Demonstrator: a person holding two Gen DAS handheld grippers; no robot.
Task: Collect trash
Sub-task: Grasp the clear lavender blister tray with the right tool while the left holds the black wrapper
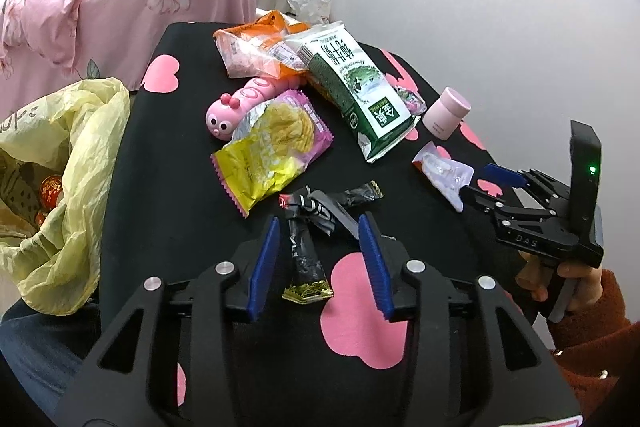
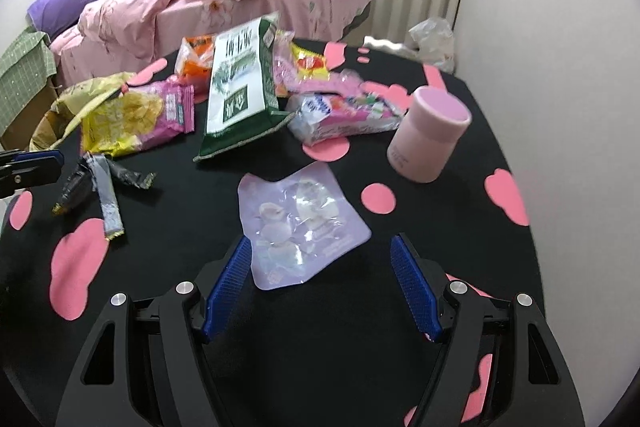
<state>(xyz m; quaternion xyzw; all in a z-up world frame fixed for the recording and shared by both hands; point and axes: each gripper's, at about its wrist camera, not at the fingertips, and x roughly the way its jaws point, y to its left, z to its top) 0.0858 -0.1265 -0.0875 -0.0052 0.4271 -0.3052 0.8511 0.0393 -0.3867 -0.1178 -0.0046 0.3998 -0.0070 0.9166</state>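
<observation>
Left gripper (image 1: 318, 223): jaws partly open, straddling a crumpled black wrapper (image 1: 306, 227) lying flat on the tabletop (image 1: 168, 187); nothing held. Whether the pads touch the foil cannot be told.

Right gripper (image 2: 320, 247): jaws wide open, empty, set just near of a clear lilac pouch (image 2: 298, 227) whose near-left edge lies beside the left pad.

Further out: yellow-and-pink chip bag (image 1: 272, 143), pink caterpillar toy (image 1: 240, 103) and green-white carton (image 1: 360, 95) mid-table; orange wrapper (image 1: 256, 47) at the far side; pink cylindrical jar (image 2: 428, 135) to the right. Yellow plastic bag (image 1: 60, 163) hangs open off the left edge, some items already inside.

Judged step: approach for a pick, both hands lined up on separate pieces, most of the trash not yet collected. Next move probably calls for lowering the left jaws around the black wrapper and closing firmly, since thin foil may slip, then carrying it left to the yellow bag. The pouch lies flat; the right jaws would need to catch an edge.
</observation>
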